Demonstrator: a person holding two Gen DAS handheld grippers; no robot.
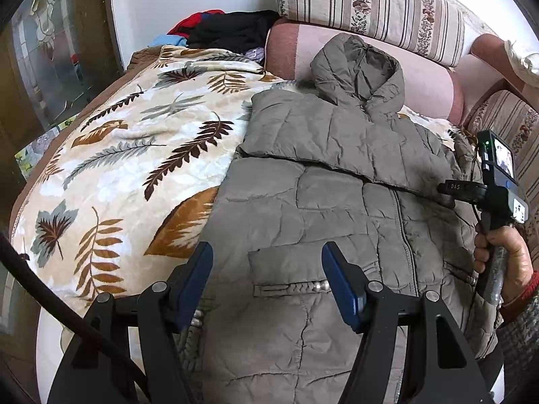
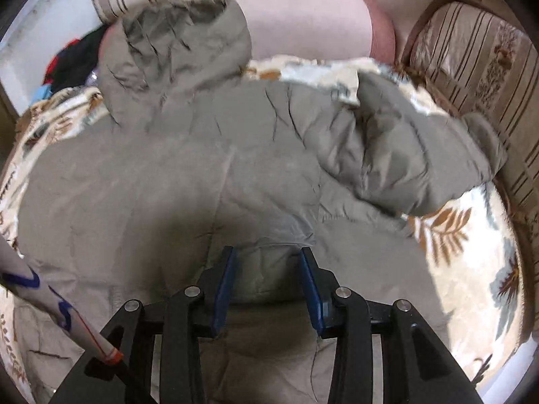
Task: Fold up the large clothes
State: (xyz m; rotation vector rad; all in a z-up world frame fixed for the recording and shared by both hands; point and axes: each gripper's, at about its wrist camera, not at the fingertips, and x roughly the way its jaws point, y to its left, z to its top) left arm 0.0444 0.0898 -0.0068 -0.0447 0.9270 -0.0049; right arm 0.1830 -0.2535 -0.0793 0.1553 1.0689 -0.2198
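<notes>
A grey-olive quilted hooded jacket [image 1: 337,208] lies front up on a leaf-patterned blanket [image 1: 134,141]. Its hood [image 1: 357,67] rests against the sofa back. One sleeve [image 1: 303,134] is folded flat across the chest. In the right wrist view the other sleeve [image 2: 421,161] lies bunched out to the right of the jacket [image 2: 168,175]. My left gripper [image 1: 267,252] hangs open just above the pocket flap [image 1: 289,262], holding nothing. My right gripper [image 2: 267,256] is open low over the jacket's body, with a raised fold of fabric between its blue pads [image 2: 225,279]; they do not press it.
A person's hand [image 1: 502,256] holds the right tool at the jacket's right edge. Striped sofa cushions [image 1: 370,3] and a pink bolster [image 2: 286,23] run behind the jacket. A pile of dark and red clothes [image 1: 222,30] sits at the back left. The blanket [image 2: 471,252] shows bare at the right.
</notes>
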